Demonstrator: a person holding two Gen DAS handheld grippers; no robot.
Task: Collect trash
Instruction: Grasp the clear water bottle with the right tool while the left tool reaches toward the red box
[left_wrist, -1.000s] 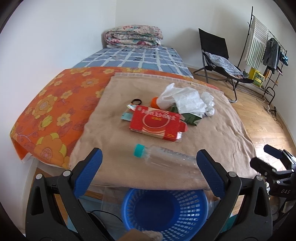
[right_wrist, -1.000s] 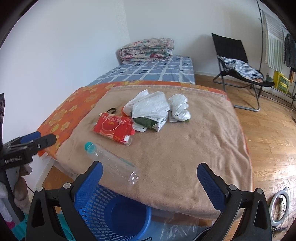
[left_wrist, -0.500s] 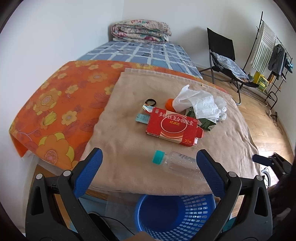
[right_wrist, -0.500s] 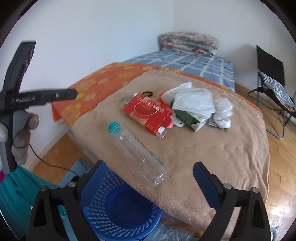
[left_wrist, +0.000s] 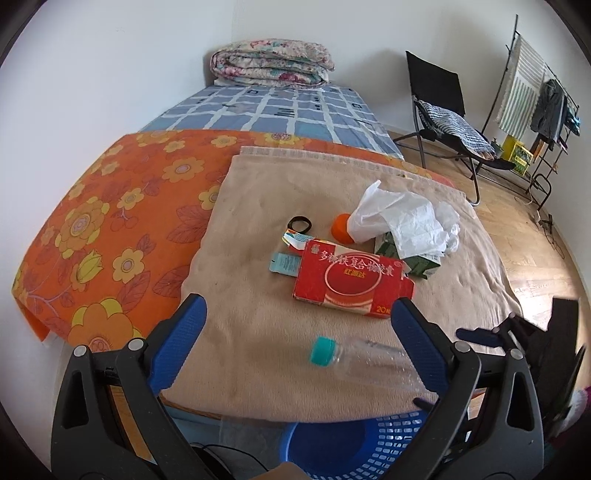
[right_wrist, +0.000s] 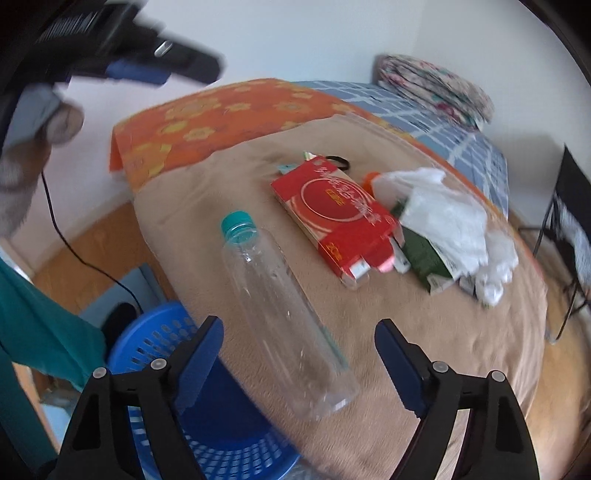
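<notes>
A clear plastic bottle (right_wrist: 280, 306) with a teal cap lies on the tan blanket (right_wrist: 424, 332) near the bed's front edge; it also shows in the left wrist view (left_wrist: 365, 360). My right gripper (right_wrist: 299, 332) is open, its fingers on either side of the bottle's lower end. A red box (left_wrist: 351, 282), a white plastic bag (left_wrist: 402, 218), a green carton (left_wrist: 421, 264), an orange lid (left_wrist: 341, 228) and a black band (left_wrist: 299, 224) lie further back. My left gripper (left_wrist: 295, 326) is open and empty above the blanket's front edge.
A blue plastic basket (left_wrist: 354, 443) stands on the floor below the bed's front edge, also in the right wrist view (right_wrist: 207, 424). An orange flowered sheet (left_wrist: 110, 221) covers the bed's left side. A black chair (left_wrist: 443, 107) and a clothes rack (left_wrist: 535, 92) stand at the right.
My right gripper has swung left and come down close to the bottle, which now lies between its fingers. My left gripper has drawn slightly left and up. The trash has not moved.
</notes>
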